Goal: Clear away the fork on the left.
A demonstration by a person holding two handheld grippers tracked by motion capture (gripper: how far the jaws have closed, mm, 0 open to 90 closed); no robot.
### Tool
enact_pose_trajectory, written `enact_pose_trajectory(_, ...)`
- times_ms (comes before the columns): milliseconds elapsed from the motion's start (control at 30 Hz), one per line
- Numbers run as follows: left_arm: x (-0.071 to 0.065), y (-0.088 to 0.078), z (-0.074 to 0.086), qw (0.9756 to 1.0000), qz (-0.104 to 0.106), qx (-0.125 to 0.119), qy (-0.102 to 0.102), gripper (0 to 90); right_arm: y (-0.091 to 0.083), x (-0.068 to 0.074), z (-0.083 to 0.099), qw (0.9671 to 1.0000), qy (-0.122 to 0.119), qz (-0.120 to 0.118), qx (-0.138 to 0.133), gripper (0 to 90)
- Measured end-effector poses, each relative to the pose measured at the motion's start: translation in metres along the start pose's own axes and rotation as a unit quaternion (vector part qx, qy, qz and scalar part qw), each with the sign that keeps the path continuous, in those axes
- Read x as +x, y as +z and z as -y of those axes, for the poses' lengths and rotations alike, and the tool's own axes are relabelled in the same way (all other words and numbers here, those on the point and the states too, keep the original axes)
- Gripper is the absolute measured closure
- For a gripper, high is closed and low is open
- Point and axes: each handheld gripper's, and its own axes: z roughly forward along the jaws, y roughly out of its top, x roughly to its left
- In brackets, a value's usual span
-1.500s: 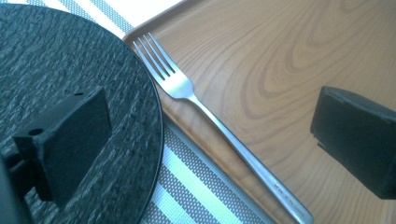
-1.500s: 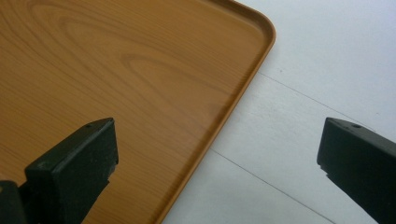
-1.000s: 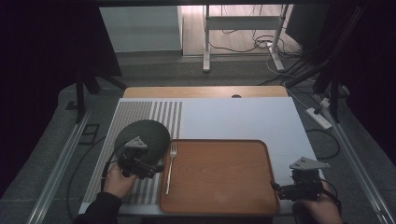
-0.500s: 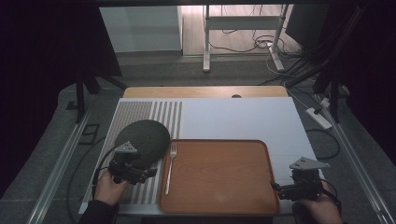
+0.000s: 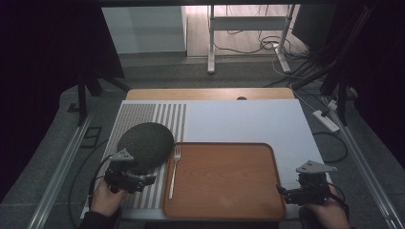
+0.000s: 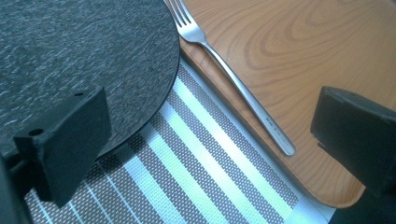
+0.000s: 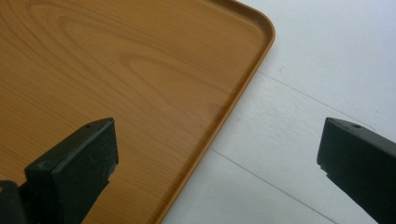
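A brown wooden tray lies at the table's front middle. A steel fork rests along its left rim, tines pointing away from me. A round dark slate plate sits on the striped mat to the left. My left gripper hovers just in front of the plate; in the left gripper view it is open, with the plate under one jaw and the fork between the jaws. My right gripper is open at the tray's front right corner, and its jaws straddle the tray rim.
A white table top stretches behind the tray, with a wooden strip along the far edge. A power strip and cables lie off the table at the right. Metal rails run along both sides.
My left gripper has drawn back toward me and slightly left, off the slate plate to its front edge. The right gripper has not moved.
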Motion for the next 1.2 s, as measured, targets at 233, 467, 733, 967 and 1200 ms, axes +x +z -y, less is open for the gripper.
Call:
enact_pose_trajectory(233,-0.002,-0.009,0.005,0.9998,-0.020,-0.006,-0.001,0.0,0.000,0.000,0.000,1.0000,0.001,-0.001,-0.001,0.0)
enact_pose_trajectory(467,-0.002,-0.018,0.011,0.9991,-0.039,-0.016,-0.003,0.0,0.000,0.000,0.000,1.0000,0.004,-0.001,-0.003,0.0)
enact_pose_trajectory(733,-0.001,-0.026,0.017,0.9985,-0.048,-0.024,-0.011,0.0,-0.001,-0.001,0.000,1.0000,0.007,-0.001,-0.004,0.0)
enact_pose_trajectory(967,0.001,-0.031,0.022,0.9980,-0.056,-0.026,-0.017,0.0,-0.001,-0.001,0.000,1.0000,0.008,0.000,-0.004,0.0)
enact_pose_trajectory(1200,0.001,-0.038,0.029,0.9968,-0.074,-0.023,-0.019,0.0,-0.001,-0.002,0.000,0.9999,0.015,0.001,-0.007,0.0)
